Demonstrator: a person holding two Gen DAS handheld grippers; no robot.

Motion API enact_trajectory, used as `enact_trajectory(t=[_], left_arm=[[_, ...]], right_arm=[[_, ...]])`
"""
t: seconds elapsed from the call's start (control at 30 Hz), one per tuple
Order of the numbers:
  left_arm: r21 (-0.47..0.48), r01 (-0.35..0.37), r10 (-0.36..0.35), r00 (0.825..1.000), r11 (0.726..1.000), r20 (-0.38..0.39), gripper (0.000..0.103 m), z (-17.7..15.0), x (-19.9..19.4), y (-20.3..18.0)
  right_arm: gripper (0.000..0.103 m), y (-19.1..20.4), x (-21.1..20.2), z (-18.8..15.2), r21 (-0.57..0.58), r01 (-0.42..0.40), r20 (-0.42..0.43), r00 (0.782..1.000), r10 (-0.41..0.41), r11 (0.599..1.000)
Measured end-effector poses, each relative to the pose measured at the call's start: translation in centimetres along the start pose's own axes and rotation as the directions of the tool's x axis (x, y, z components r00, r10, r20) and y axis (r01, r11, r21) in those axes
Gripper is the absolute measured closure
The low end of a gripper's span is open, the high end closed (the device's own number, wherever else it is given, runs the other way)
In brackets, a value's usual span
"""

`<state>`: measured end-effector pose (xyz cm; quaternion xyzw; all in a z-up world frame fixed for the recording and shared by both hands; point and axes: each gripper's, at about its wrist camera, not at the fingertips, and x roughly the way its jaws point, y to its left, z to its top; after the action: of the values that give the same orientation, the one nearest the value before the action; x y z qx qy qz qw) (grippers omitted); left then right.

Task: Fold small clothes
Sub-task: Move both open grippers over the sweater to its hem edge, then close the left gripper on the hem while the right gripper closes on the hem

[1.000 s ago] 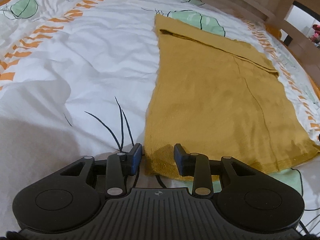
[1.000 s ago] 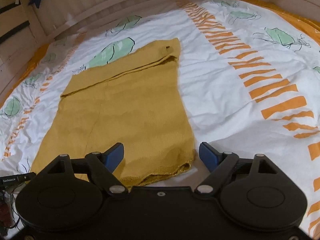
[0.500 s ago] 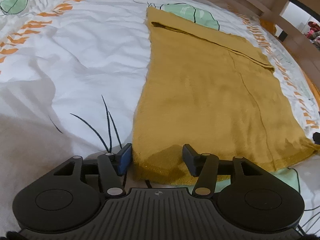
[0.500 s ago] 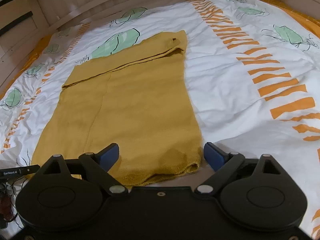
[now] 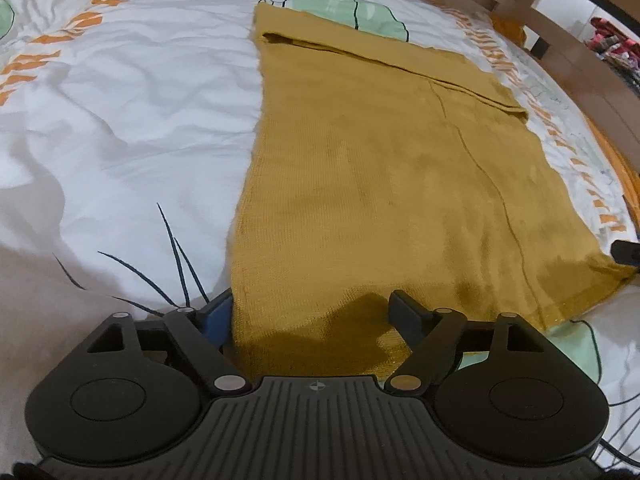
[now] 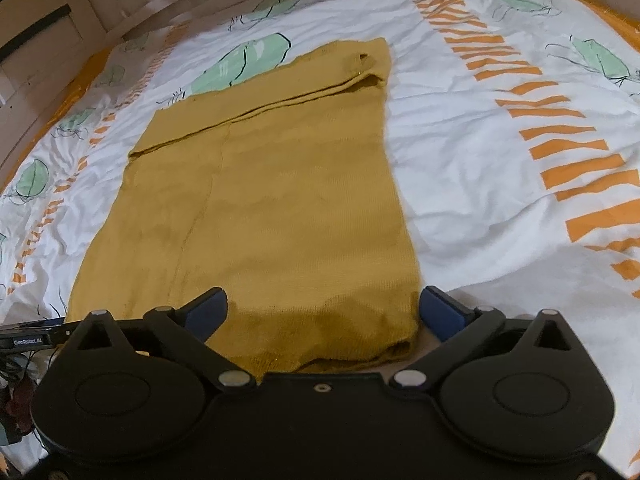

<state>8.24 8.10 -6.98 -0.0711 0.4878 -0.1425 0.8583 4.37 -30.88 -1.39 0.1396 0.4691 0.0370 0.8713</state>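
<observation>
Left wrist view: the mustard garment point(image 5: 380, 184) lies flat on the bed sheet point(image 5: 120, 120), its far end folded over into a narrow band; the left tongs point(image 5: 312, 312) stand spread wide at the garment's near left corner, the blue-padded finger point(image 5: 218, 316) just off the cloth's left edge over the white sheet, the other finger point(image 5: 404, 312) above the cloth near the hem; nothing is pinched between them; a dark tip of the other tool point(image 5: 626, 252) shows at the far right edge beside the garment's right corner.

Right wrist view: the same garment point(image 6: 260, 200) stretches away across the sheet point(image 6: 500, 160), printed with green leaves and orange stripes; the right tongs point(image 6: 324, 308) are parted wide around the near right corner, one blue pad point(image 6: 208, 308) over the cloth, the other point(image 6: 442, 312) just past its right edge; the hem bunches slightly between them, ungripped; a wooden bed frame point(image 6: 60, 20) runs behind.
</observation>
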Motion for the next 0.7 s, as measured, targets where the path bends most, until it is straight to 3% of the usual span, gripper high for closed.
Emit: enact_trajectory(t=[0.23,0.4,0.6,0.7], left_arm=[[-0.019,0.063,-0.063,0.998,0.998,-0.019,0.027,0.3,-0.4,0.6],[0.014,0.095,-0.094,0.993,0.995,-0.071,0.030,0.4,-0.8,0.6],[-0.031,0.133,-0.136,0.986,0.991,-0.098,0.032,0.7,-0.7,1.7],[-0.036,0.133,-0.136,0.986,0.990,-0.097,0.032,0.9,-0.3,1.6]], right_arm=[[0.000,-0.5,-0.3,0.3,0.007,-0.042,-0.039,0.998,0.042,0.999],[0.006,-1.1,-0.6,1.4,0.000,-0.085,-0.147,0.986,0.084,0.996],[0.006,-4.2,-0.4,2.9,0.181,-0.183,-0.201,0.955,0.218,0.966],[0.004,-4.4,0.9,3.1,0.189,-0.177,-0.202,0.956,0.214,0.966]])
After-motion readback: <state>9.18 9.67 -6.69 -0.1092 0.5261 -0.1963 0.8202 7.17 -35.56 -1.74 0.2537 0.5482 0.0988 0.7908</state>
